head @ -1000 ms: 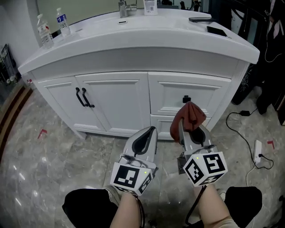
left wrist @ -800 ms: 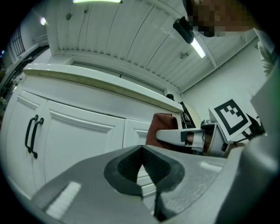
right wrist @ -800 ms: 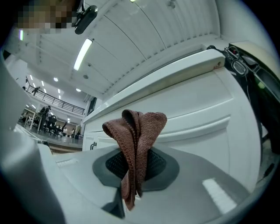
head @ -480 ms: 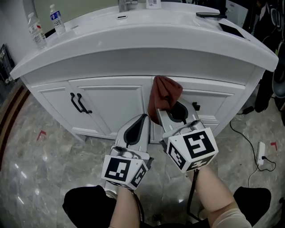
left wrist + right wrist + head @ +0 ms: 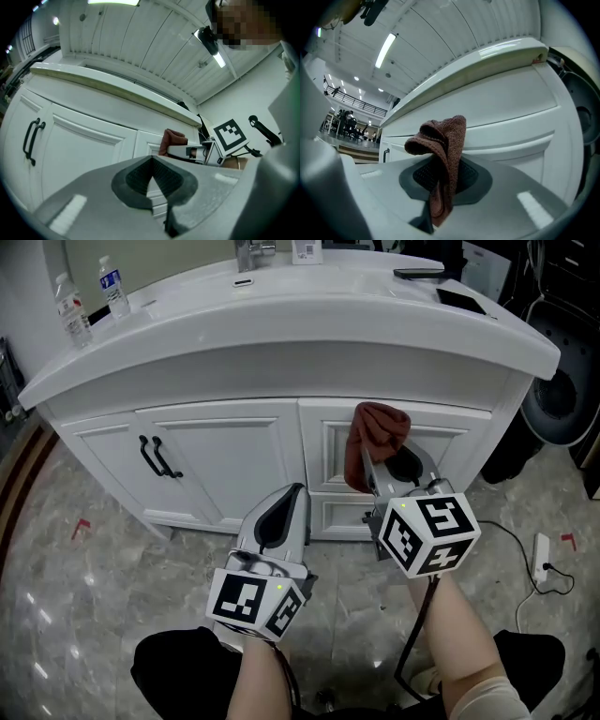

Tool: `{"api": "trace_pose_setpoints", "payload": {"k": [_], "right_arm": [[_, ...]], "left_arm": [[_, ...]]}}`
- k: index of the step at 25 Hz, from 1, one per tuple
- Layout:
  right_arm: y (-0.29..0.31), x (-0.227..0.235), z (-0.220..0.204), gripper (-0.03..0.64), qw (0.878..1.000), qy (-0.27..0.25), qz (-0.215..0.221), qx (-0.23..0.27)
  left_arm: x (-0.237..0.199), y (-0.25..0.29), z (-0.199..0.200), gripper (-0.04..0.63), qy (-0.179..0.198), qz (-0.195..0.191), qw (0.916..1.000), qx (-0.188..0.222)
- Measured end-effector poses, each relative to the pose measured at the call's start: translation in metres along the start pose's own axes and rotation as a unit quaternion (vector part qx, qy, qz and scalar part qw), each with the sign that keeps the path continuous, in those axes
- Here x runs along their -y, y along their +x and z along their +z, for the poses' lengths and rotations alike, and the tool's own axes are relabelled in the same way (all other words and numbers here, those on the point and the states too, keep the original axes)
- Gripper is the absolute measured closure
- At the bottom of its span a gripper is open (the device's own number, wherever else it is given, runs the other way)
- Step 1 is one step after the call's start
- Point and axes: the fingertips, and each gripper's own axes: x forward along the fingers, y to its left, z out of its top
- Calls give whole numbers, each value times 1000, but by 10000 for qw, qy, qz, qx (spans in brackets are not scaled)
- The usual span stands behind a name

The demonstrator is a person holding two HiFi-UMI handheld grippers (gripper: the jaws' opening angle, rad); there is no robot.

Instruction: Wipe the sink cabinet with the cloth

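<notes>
Now we hold the right gripper (image 5: 382,463) up at the cabinet (image 5: 225,451), pinching the cloth (image 5: 379,427); left gripper (image 5: 292,498) low, jaws together.

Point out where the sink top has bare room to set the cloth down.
Free: the sink top's front strip, from the two water bottles at its left end to the black phone at its right. Crowded: the right back corner, phone plus a second flat dark device, and around the faucet.

Three views share the sink cabinet (image 5: 216,465)
Head camera looks steeply down; gripper cameras tilt up, cabinet close ahead.
</notes>
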Motion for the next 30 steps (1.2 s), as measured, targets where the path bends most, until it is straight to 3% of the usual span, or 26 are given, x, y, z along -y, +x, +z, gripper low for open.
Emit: {"api": "trace_pose_setpoints", "payload": {"k": [6, 13, 23, 25, 30], "right_arm": [[-25, 39, 5, 532, 9995, -101, -286, -7], [-58, 93, 10, 531, 9955, -204, -922, -11], [-98, 140, 21, 535, 9778, 189, -2071, 246], [-95, 124, 17, 537, 9819, 282, -1845, 311], [-51, 34, -7, 537, 9979, 276, -543, 198]], "left_arm": [[25, 17, -16, 595, 36, -238, 9995, -181], [52, 33, -37, 594, 5, -512, 9980, -366], [66, 27, -58, 595, 355, -767, 9946, -600], [55, 20, -63, 595, 256, -670, 9956, -608], [25, 4, -53, 595, 135, -373, 9979, -515]]}}
